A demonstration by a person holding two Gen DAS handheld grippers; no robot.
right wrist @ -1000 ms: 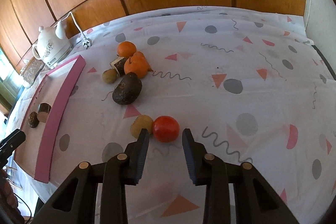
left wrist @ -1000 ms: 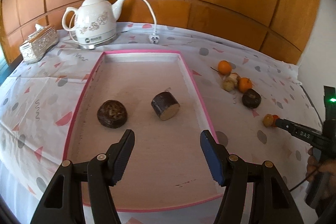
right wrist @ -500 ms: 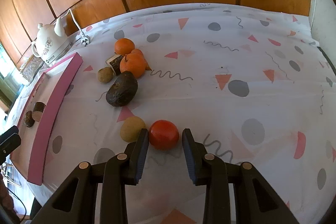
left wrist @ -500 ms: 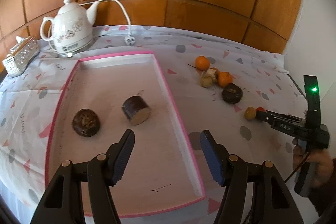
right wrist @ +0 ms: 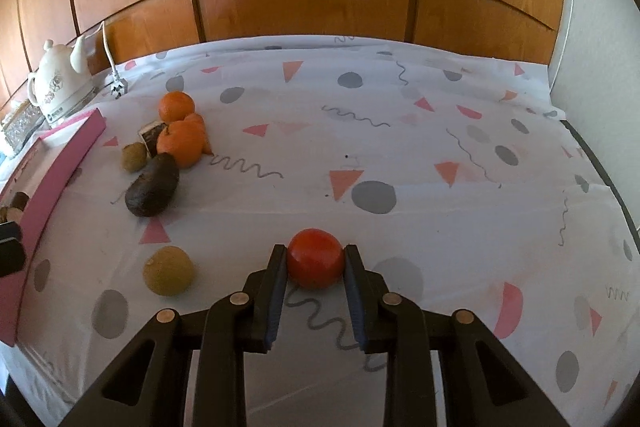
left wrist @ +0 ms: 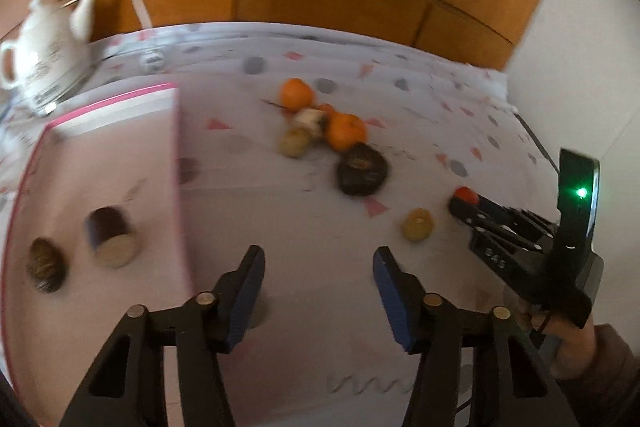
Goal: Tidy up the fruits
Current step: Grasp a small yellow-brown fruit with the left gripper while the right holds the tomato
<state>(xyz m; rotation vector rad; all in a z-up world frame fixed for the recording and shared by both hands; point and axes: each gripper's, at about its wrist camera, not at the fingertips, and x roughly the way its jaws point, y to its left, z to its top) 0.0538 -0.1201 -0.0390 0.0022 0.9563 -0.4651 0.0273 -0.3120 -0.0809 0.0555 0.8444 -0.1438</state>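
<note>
Our right gripper [right wrist: 316, 265] clamps the red fruit [right wrist: 316, 259]; our left gripper [left wrist: 318, 281], empty, is closing; the round fruit could squirt out

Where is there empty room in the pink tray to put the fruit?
The pink tray is mostly bare cream floor; only two dark fruit pieces sit by its near-left side. The tablecloth right of the red fruit is bare too. It is crowded around the oranges.

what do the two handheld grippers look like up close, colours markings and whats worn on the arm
Both are black plastic linkages with brass-coloured pivot pins. The left gripper has blue finger pads. The right gripper, seen from the left wrist camera, carries pale lettering, a glowing green light on its upright black module and a thin dark cable; a dark brownish sleeve follows.
</note>
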